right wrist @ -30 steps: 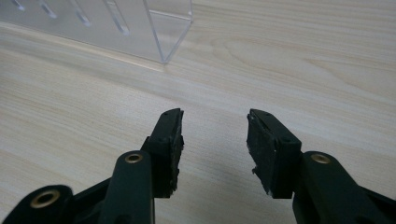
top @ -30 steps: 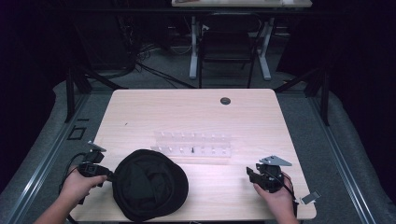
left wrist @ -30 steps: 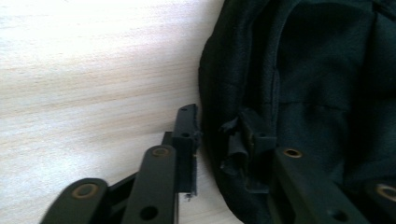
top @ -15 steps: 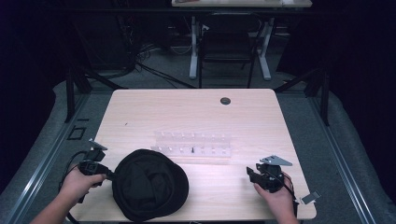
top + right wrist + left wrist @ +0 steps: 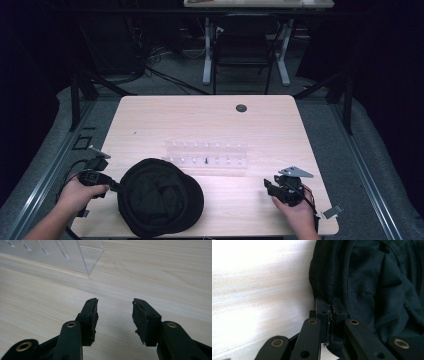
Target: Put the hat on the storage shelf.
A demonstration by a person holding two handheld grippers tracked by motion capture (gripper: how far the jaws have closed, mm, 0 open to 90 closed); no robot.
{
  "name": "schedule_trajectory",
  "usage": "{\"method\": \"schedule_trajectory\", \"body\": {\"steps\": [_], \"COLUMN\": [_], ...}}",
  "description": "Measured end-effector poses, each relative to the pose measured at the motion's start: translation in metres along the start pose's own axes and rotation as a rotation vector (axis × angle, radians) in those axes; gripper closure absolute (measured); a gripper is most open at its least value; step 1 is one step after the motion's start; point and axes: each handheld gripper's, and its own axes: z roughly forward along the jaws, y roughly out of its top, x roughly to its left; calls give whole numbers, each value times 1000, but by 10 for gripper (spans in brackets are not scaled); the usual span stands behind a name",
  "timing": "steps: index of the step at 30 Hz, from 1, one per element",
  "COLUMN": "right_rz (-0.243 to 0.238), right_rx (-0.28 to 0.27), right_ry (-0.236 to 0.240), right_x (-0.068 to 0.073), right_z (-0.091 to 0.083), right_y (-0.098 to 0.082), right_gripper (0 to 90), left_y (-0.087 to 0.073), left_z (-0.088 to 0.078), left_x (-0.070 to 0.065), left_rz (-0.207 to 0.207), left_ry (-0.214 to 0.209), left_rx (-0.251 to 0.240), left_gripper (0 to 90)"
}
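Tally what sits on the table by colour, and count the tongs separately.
Black: 1, the hat
Clear: 1, the acrylic rack
Tongs: 2, the left tongs shut on the hat's edge, the right tongs open over bare wood
Total: 4

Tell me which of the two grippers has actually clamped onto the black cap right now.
The left gripper: its jaws have just closed, pinching the edge of the black cap. The right gripper has its jaws apart with nothing between them, over bare table.
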Motion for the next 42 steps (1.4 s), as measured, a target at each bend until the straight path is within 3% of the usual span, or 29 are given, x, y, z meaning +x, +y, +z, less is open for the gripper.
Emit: {"method": "schedule_trajectory", "body": {"steps": [5, 12, 19, 30, 42], "right_rz": [3, 6, 10, 16, 19], "right_rx": [1, 0, -1, -4, -3], "right_ry": [1, 5, 5, 7, 8], "right_x": [0, -1, -2, -2, -3], "right_z": [0, -1, -1, -1, -1], "right_y": [0, 0, 0, 0, 0], "right_gripper": [547, 545, 545, 545, 545], "left_y": [1, 1, 1, 3, 5], "left_z": [-8, -20, -32, -49, -71], "left_x": [-7, -14, -24, -35, -50], "left_rz": [1, -31, -21, -52, -44], "left_ry": [10, -31, -41, -131, -121], "left_rx": [1, -9, -13, -19, -31], "left_gripper": [875, 876, 877, 880, 881]}}
